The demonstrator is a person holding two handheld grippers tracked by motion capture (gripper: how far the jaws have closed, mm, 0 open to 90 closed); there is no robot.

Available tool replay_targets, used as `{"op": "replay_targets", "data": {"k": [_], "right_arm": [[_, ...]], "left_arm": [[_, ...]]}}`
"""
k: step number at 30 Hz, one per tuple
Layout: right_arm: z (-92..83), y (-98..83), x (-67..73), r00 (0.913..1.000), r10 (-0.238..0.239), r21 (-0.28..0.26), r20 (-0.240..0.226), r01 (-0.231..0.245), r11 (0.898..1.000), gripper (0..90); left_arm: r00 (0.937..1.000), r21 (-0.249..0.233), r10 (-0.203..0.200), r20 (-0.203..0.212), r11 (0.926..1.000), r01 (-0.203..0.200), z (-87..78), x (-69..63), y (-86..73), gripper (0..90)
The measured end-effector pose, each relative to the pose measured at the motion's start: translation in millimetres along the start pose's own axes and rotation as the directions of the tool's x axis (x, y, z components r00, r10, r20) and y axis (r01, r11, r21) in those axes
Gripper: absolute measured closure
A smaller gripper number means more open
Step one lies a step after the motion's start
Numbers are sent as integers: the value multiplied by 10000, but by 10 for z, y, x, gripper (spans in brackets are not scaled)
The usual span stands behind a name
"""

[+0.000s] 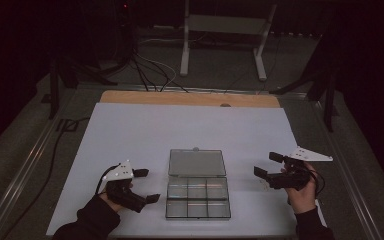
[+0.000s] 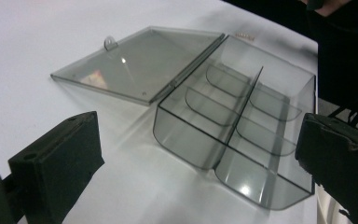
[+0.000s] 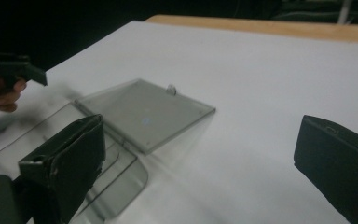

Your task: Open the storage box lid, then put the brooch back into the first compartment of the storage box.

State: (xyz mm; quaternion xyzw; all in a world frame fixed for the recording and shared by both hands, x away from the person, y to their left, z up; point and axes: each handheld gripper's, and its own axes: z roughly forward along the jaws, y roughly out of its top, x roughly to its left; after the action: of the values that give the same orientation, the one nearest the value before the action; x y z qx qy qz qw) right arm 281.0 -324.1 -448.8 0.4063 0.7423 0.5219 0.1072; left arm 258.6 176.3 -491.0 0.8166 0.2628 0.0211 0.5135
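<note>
A clear plastic compartment box (image 1: 198, 198) sits open near the front middle of the white sheet, and its several divided cells look empty. Its lid (image 1: 196, 162) lies flat on the far side, latch tab pointing away. My left gripper (image 1: 147, 185) rests left of the box, open, with nothing between its jaws. My right gripper (image 1: 266, 165) hovers right of the box, also open and empty. The left gripper view faces the box (image 2: 235, 126) and lid (image 2: 140, 63) between wide-apart jaws of the left gripper (image 2: 198, 135). The right gripper view has the lid (image 3: 144, 112) ahead of the open right gripper (image 3: 198, 140).
The white sheet (image 1: 180, 125) covers most of a wooden tabletop (image 1: 190, 98) whose far strip is bare. A tiny pale item (image 2: 244, 35) lies just beyond the box. Behind the table are floor cables (image 1: 150, 70) and a metal stand (image 1: 225, 30).
</note>
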Motion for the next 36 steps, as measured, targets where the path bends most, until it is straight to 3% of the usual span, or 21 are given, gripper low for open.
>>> {"op": "replay_targets", "data": {"k": [10, 19, 21, 25, 32, 36], "right_arm": [[-62, -182, -66, 9999, 155, 333, -41, -154, 9993, 22], [-24, -320, -87, 10000, 17, 761, 98, -25, 9971, 22], [-22, -337, -97, 9997, 244, 899, 47, -247, 9956, 22], [-6, -371, -108, 9988, 297, 1233, 395, -344, 9918, 24], [-4, -414, -152, 9910, 466, 1440, 1256, -647, 9875, 151], [4, -427, -153, 9847, -13, 1820, 1743, -309, 9828, 244]], "left_arm": [[9999, -119, -123, -30, 9999, 123, -32, 15, -47, 14], [9999, -165, -103, -64, 9998, 102, -38, 20, -56, 14], [9999, -140, -104, -97, 9998, 102, -36, 19, -63, 14], [9999, -135, -94, -99, 9999, 92, -35, 15, -65, 14], [9999, -81, -126, -48, 9999, 125, -16, 16, -74, 15], [9999, -113, -133, -33, 9998, 133, -15, 12, -75, 14]]}}
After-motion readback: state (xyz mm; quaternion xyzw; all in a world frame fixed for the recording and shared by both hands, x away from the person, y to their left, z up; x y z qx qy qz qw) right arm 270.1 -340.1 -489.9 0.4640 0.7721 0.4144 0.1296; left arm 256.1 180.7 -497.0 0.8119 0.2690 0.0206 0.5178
